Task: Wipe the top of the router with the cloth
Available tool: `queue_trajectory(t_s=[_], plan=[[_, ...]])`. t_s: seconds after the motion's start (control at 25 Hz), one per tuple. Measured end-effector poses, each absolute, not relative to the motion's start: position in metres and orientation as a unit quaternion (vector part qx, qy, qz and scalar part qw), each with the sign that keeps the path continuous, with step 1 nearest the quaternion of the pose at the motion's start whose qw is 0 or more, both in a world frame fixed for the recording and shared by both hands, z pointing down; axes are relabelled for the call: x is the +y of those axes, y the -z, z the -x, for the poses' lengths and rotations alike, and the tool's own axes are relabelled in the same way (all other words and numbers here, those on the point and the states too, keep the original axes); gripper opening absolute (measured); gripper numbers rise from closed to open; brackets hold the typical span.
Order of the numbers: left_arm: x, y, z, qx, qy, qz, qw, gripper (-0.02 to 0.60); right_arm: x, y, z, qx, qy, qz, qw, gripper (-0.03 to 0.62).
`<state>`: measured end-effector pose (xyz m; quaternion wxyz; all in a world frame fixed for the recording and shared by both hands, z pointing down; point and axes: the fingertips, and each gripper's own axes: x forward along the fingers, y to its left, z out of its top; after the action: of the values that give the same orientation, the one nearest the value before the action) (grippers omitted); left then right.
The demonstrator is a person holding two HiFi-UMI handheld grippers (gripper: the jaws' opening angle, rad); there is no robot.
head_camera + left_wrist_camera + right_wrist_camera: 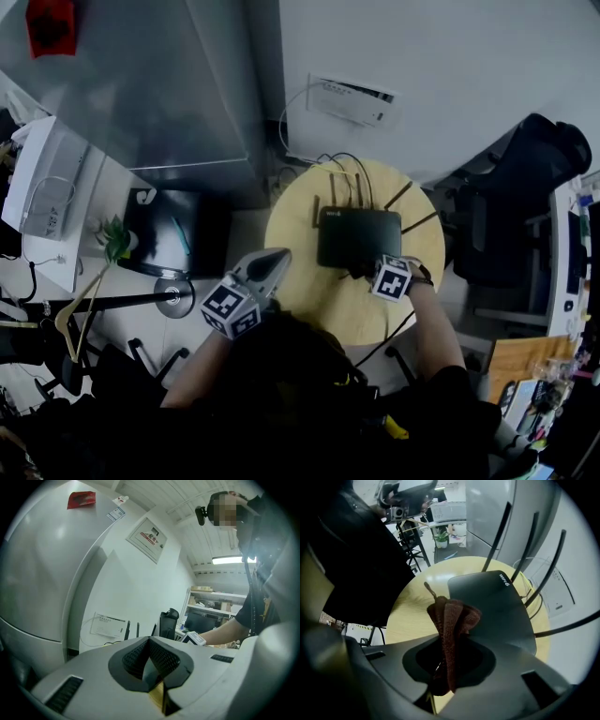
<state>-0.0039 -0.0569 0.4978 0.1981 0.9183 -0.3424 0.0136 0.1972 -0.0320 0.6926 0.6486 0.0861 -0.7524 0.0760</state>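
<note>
On the round yellow counter, near its middle, found a flat black router with thin aerials standing along its back edge. Right hand-held gripper at the router's near edge, jaws clamped on a folded reddish-brown cloth. Looked soft, limp and light; probably best pinched at the bunched fold, so the loose end drags flat across the smooth hard lid. Left hand-held gripper off to the side above the counter, jaws together, nothing between them.

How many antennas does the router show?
4 antennas: one on the router's left side, two along its back, one on its right side. Others may be hidden.
</note>
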Motion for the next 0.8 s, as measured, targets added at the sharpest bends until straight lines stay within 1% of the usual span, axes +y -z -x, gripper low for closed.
queue_trajectory(t_s=[0.08,0.28,0.44,0.64,0.8], plan=[[-0.057,-0.497,0.006,-0.344,-0.014,-0.918,0.196,-0.003,-0.054,-0.682,-0.206,-0.757,-0.049,-0.123,0.640,0.066],[-0.056,-0.500,0.015,-0.350,-0.021,-0.916,0.197,-0.003,-0.128,-0.665,-0.236,-0.726,0.093,-0.264,0.628,0.066],[-0.057,-0.500,0.026,-0.360,-0.022,-0.911,0.197,-0.003,-0.162,-0.664,-0.243,-0.691,0.163,-0.305,0.635,0.066],[-0.060,-0.495,0.036,-0.366,-0.016,-0.910,0.193,-0.003,-0.182,-0.668,-0.240,-0.665,0.170,-0.334,0.646,0.066],[-0.062,-0.494,0.042,-0.368,-0.012,-0.909,0.193,-0.003,-0.183,-0.679,-0.244,-0.650,0.145,-0.330,0.669,0.066]])
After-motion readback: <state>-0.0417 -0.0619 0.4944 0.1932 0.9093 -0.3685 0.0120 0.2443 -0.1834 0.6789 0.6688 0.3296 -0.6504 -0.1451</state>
